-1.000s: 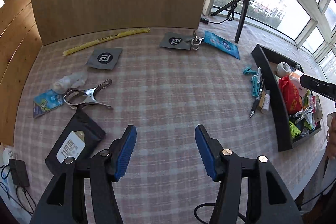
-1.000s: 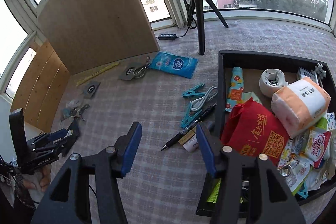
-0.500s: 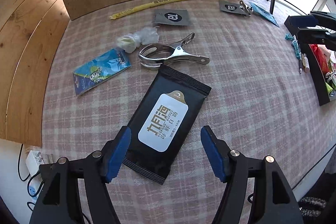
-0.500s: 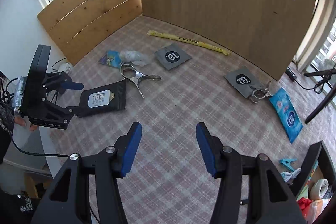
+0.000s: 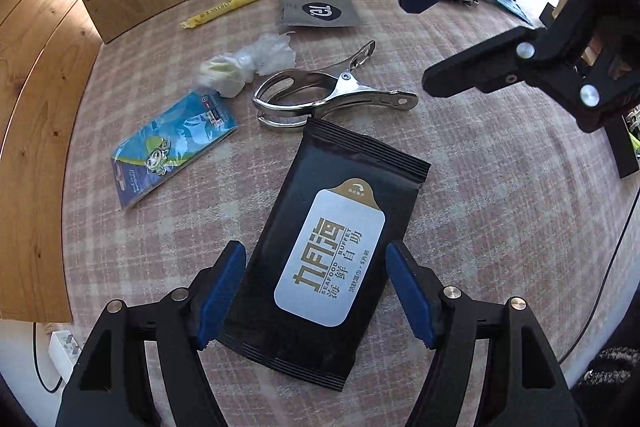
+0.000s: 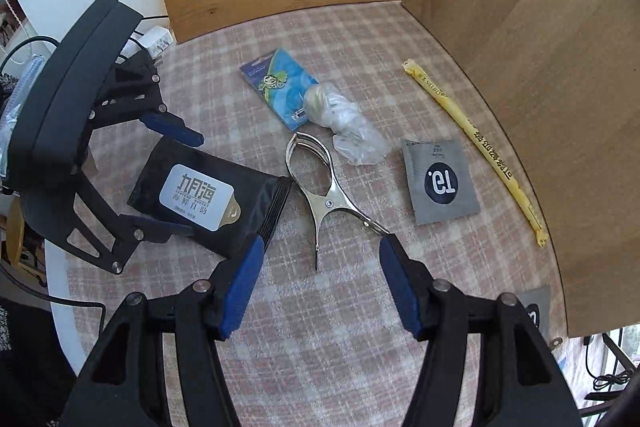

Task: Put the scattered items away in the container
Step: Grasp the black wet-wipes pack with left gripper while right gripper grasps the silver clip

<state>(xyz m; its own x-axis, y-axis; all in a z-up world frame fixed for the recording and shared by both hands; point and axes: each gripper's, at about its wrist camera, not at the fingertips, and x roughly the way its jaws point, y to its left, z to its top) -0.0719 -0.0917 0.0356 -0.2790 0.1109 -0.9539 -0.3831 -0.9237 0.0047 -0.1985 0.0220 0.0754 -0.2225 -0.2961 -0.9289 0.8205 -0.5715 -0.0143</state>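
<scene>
Checked pink-and-cream cloth covers the table (image 5: 500,227), with wooden boards behind. At the lower centre of the left wrist view lies the flat, glossy black wet-wipe pack (image 5: 328,263), between the blue pads of the left gripper (image 5: 316,291), whose jaws are opening and grip nothing. This looks like the reach for a pick-up: next, lower and squeeze its soft sides. The right gripper (image 6: 320,283), also opening and empty, hangs over the shiny steel spring clamp (image 6: 320,187) at centre.
</scene>
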